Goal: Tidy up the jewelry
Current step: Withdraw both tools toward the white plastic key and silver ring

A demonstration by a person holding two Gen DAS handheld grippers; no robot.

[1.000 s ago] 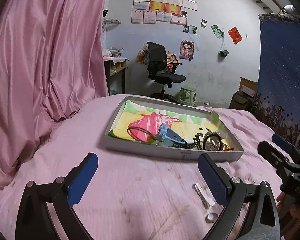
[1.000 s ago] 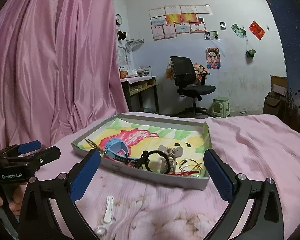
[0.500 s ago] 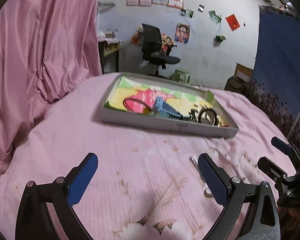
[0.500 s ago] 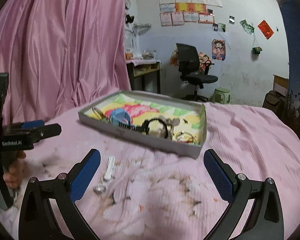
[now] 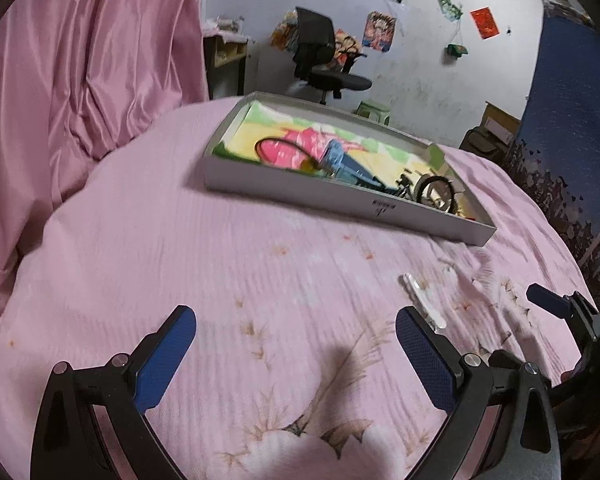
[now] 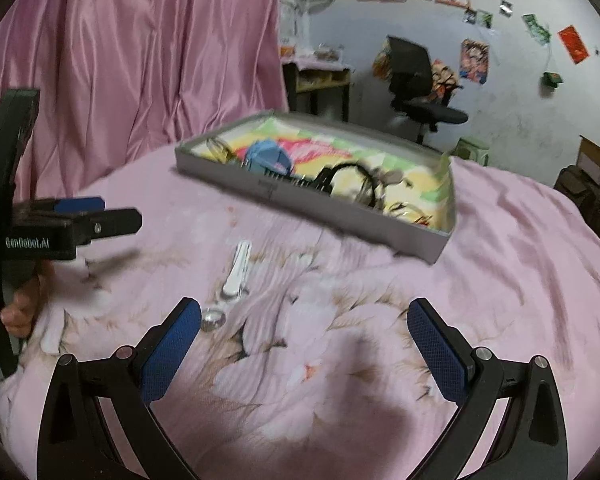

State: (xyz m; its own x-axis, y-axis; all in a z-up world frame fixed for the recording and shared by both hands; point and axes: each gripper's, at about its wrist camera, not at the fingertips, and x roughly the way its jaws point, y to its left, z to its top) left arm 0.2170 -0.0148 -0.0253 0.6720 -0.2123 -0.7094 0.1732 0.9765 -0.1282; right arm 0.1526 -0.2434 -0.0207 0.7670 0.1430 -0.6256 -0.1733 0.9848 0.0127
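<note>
Grippers: left gripper (image 5: 296, 354) and right gripper (image 6: 304, 342) both hang spread wide and empty, now pulled back and lifted from the tray since a second ago.
Bedspread (image 6: 500, 280): more pink cloth shows between the grippers and the tray than before.
Tray (image 5: 340, 196): sits farther off, holding bracelets and a blue watch (image 5: 334, 158).
White clip (image 6: 238, 268): loose on the cloth, outside the tray.
Ring (image 6: 213, 319): just beside the right gripper's left finger; likely next pick.

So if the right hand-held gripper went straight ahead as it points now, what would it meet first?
Probably the pink bedspread just ahead of the open right hand-held gripper; the grey tray lies beyond. Depth is unclear.
</note>
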